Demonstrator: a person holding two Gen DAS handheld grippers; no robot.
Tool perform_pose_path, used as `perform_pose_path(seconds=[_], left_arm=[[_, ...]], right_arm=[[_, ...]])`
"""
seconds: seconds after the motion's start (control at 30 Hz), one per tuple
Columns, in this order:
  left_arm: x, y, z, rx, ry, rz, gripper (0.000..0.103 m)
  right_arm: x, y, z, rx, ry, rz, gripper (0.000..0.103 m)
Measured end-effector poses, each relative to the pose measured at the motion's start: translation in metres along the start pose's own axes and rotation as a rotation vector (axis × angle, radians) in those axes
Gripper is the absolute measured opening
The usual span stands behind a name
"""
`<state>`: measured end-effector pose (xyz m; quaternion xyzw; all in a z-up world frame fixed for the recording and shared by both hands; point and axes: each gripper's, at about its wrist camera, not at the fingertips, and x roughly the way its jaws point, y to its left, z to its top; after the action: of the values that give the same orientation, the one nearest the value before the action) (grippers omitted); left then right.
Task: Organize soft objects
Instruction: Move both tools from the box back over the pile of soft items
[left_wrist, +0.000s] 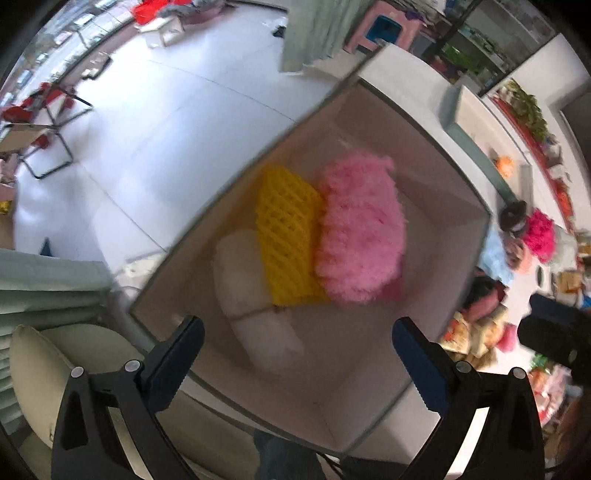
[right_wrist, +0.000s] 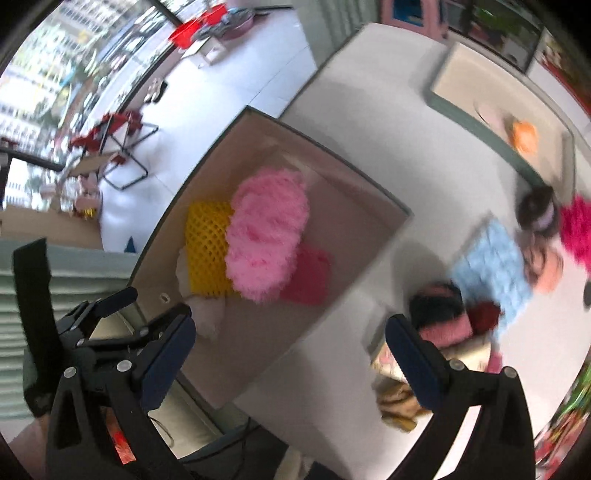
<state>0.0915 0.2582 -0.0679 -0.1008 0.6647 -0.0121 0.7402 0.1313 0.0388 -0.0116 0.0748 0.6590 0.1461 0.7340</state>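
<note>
An open beige box (left_wrist: 436, 173) lies below my left gripper (left_wrist: 297, 325), which hangs open and empty over its near end. Inside rest a fluffy light-pink piece (left_wrist: 360, 229), a yellow foam mesh (left_wrist: 286, 236) and a white soft pad (left_wrist: 255, 295). In the right wrist view the same box (right_wrist: 236, 147) also holds a flat darker-pink piece (right_wrist: 310, 273) under the fluffy one (right_wrist: 266, 236). My right gripper (right_wrist: 290, 317) is open and empty, over the box's right edge and the white table (right_wrist: 369, 147).
A loose pile lies on the table to the right: a pale blue cloth (right_wrist: 491, 258), a magenta fluffy piece (right_wrist: 576, 229), and dark and pink bundles (right_wrist: 439, 306). A second box (right_wrist: 465, 74) farther back holds an orange object (right_wrist: 524, 134). Left of the box is the floor.
</note>
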Motion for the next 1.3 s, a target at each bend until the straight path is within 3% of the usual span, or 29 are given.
perform_pose_path(seconds=[0.17,0.4,0.63,0.77,0.97,1.17,1.3], left_arm=[[-0.004,-0.034,-0.005,0.123,-0.007,0.020,0.102],[-0.006,-0.096,-0.009,0.282,0.004,0.002,0.102],[0.007,-0.172,-0.030,0.474,0.038,0.022,0.102],[0.029,-0.204,-0.042,0.513,0.108,0.007,0.102],[0.058,-0.235,-0.043,0.456,0.193,-0.017,0.102],[0.063,-0.263,-0.018,0.449,0.145,0.007,0.102],[0.065,-0.300,0.008,0.482,0.085,0.007,0.102]], right_arm=[[-0.013,-0.049,-0.043,0.162,0.001,0.006,0.103],[-0.015,-0.146,-0.126,0.515,0.017,-0.007,0.103],[0.000,-0.191,-0.184,0.686,0.066,-0.016,0.103],[0.003,-0.202,-0.196,0.701,0.063,-0.021,0.103],[0.005,-0.217,-0.187,0.673,0.012,-0.028,0.103],[0.019,-0.256,-0.176,0.861,-0.040,0.145,0.103],[0.025,-0.263,-0.162,0.872,-0.040,0.130,0.103]])
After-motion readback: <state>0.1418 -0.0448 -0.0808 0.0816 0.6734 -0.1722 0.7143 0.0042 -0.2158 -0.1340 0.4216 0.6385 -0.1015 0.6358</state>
